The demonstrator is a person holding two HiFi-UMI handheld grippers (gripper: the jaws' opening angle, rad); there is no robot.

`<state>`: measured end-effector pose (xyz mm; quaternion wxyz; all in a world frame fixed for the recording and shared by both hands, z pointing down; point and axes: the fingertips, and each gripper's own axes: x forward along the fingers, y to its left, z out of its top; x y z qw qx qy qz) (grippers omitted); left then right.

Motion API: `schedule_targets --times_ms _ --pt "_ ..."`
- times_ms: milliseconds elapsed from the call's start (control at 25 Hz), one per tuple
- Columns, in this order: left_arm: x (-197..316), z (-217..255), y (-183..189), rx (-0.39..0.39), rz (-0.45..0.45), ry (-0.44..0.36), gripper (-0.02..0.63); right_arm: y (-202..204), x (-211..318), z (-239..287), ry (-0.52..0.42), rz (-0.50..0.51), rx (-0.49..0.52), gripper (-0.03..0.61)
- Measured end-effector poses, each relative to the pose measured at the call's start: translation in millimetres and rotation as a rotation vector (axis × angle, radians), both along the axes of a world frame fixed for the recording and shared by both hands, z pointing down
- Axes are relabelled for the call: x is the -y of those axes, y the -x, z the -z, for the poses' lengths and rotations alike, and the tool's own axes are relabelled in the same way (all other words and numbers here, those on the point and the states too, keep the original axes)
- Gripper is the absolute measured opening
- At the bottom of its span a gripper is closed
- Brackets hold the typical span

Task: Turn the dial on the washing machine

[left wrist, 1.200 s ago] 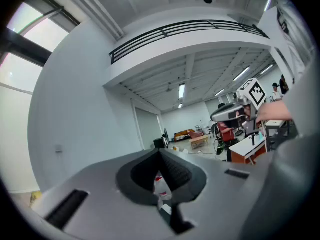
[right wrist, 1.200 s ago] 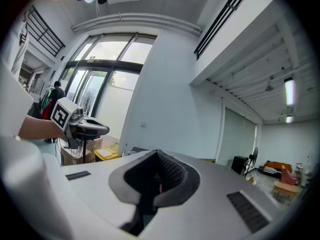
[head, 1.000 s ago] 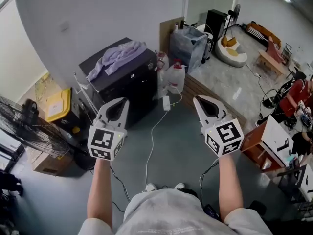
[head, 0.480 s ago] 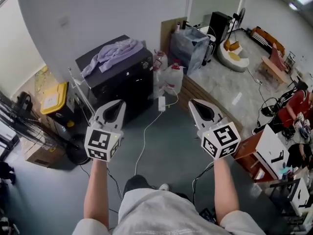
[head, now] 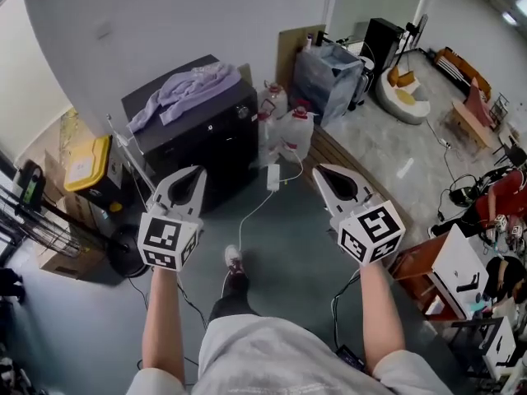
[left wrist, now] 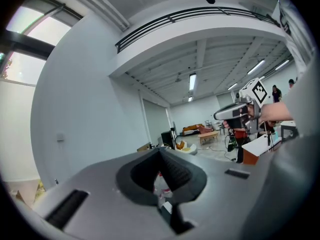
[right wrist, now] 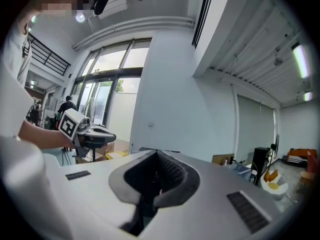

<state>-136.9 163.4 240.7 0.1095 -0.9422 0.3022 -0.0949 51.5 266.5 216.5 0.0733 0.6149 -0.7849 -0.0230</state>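
Room: an open hall with a grey floor (head: 288, 241) and a curved white wall (head: 165, 23). We stand on the floor, well short of the goods ranged along the wall's foot.

Washer (head: 206, 142): a black box set against the wall, ahead and left of centre, front turned toward us. A lilac cloth (head: 185, 89) lies draped over its top and leaves the front bare.

Dial (head: 241, 112): we take the small knob at the front's upper right corner for it, though it is too small to be sure. Nothing touches it.

Left gripper (head: 198, 171): jaws closed tip to tip with nothing between them. It is held out level, in line with the washer's front.

Right gripper (head: 319, 171): jaws likewise closed and empty. It is held level and well apart from the left, aimed nearer the jugs (head: 295, 134).

We judge both are carried shut because nothing is yet in reach. Whichever takes the dial must open before arriving.

Jugs: red-capped, on the floor just right of the washer.

Cable (head: 272, 178): white, with a block on it, trailing across the floor between the grippers, so we must step over it.

Bin (head: 86, 161): yellow lid, left of the washer.

Stage: approach, with the dial not yet reached.
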Motion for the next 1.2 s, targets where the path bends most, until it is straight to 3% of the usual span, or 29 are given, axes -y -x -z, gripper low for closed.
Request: schedule_targets --times_ms 280,600,1000,1080,1200 --pt "123 -13 -32 0.010 0.027 0.020 0.014 -37 108 -9 0.021 0.025 0.005 0.012" --pt "250 -26 -69 0.024 0.027 0.057 0.014 -88 253 -19 0.054 -0.072 0.018 0.013" --pt "334 -68 -78 0.049 0.052 0.145 0.014 -91 360 -69 0.151 -0.034 0.049 0.019" --pt "342 -74 -81 0.045 0.065 0.163 0.014 -94 372 -78 0.176 -0.035 0.057 0.088" --pt "349 -89 -83 0.039 0.100 0.206 0.014 -93 389 -98 0.224 0.001 0.073 0.124"
